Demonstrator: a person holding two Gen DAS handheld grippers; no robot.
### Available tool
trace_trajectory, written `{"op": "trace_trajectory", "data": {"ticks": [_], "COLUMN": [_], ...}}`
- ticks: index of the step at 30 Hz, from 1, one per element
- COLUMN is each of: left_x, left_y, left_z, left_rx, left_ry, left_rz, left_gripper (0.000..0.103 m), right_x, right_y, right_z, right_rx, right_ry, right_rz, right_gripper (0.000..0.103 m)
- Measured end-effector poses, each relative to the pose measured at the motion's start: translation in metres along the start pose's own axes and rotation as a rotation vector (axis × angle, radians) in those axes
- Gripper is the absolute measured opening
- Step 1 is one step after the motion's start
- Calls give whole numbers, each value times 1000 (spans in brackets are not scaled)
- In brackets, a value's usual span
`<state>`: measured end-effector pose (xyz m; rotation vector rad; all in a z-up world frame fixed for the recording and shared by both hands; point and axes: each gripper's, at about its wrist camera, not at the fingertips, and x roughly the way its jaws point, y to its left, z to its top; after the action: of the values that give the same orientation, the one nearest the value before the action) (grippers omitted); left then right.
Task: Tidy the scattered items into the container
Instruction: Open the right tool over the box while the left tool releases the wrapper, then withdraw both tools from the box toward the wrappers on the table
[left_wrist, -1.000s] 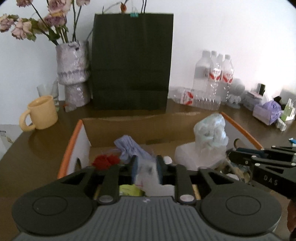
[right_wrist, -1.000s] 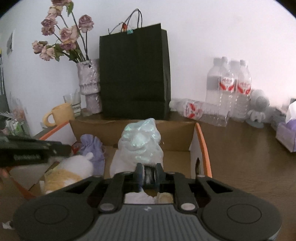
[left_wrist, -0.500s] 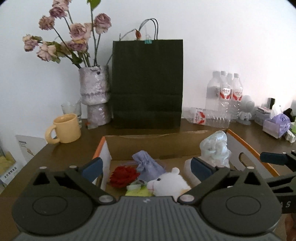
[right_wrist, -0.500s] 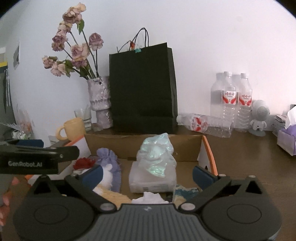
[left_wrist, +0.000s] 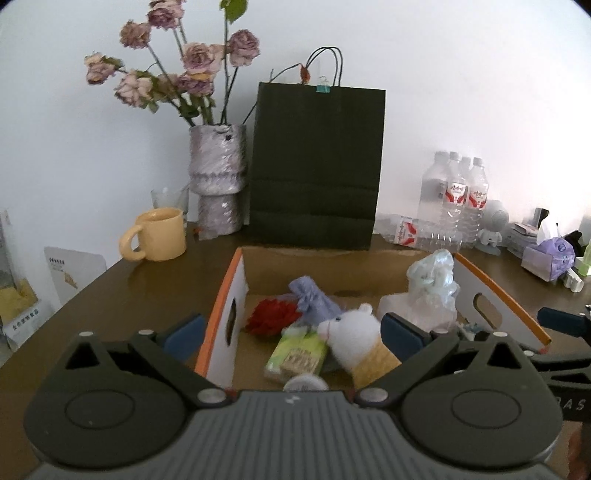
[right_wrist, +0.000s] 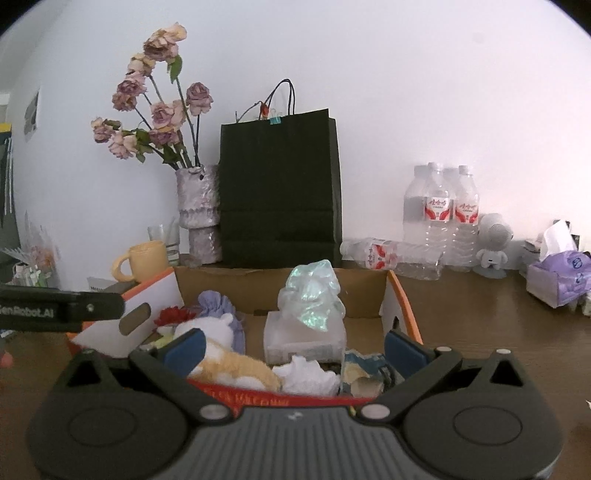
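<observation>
An orange-rimmed cardboard box (left_wrist: 226, 295) (right_wrist: 403, 295) sits on the brown table. It holds a red flower (left_wrist: 272, 316), a lilac pouch (left_wrist: 310, 299), a white plush ice-cream toy (left_wrist: 360, 338) (right_wrist: 218, 350), a green packet (left_wrist: 297, 354) and a clear box with an iridescent bag (left_wrist: 432, 284) (right_wrist: 312, 295). My left gripper (left_wrist: 291, 334) is open and empty above the box's near left. My right gripper (right_wrist: 293, 347) is open and empty above the box's near edge. Each gripper shows at the edge of the other view.
Behind the box stand a black paper bag (left_wrist: 316, 166), a vase of dried roses (left_wrist: 218, 177), a yellow mug (left_wrist: 157, 234) and a glass. Water bottles (left_wrist: 458, 195), a small figurine and a purple tissue pack (left_wrist: 550, 254) are at the back right.
Both grippers were shut inside the box a second ago, the left on an item. Both have opened, let go and pulled back up and away from the box.
</observation>
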<state>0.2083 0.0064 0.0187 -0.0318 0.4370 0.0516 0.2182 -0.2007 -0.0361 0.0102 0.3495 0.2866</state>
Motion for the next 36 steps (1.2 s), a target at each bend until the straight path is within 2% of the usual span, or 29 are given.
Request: {"op": "trace_trajectory", "data": {"ticks": [6,12,25,30,36], "left_x": [-20,-38,-61,-65,-67], "left_y": [11,19,28,30,35], "left_z": [-19,-38,-68,-74,-78], "left_rx": [25,31,24,26,11], "left_ry": [19,45,89,96,111], "left_rz": [4,-5,-34,-52,-61], "left_gripper": [103,103,103,103,103], "right_x": [-18,-37,-40,-39,-40], "right_y": [13,25,30,35,33], "right_z": [-17,-35,-65,-74,-74], "right_rx": [-65,-71,-38,-51,-40], "right_ry": [82,139,320,356,358], "right_rz": [44,73,22,-4,-13], "right_gripper": [103,103,103,103,103]}}
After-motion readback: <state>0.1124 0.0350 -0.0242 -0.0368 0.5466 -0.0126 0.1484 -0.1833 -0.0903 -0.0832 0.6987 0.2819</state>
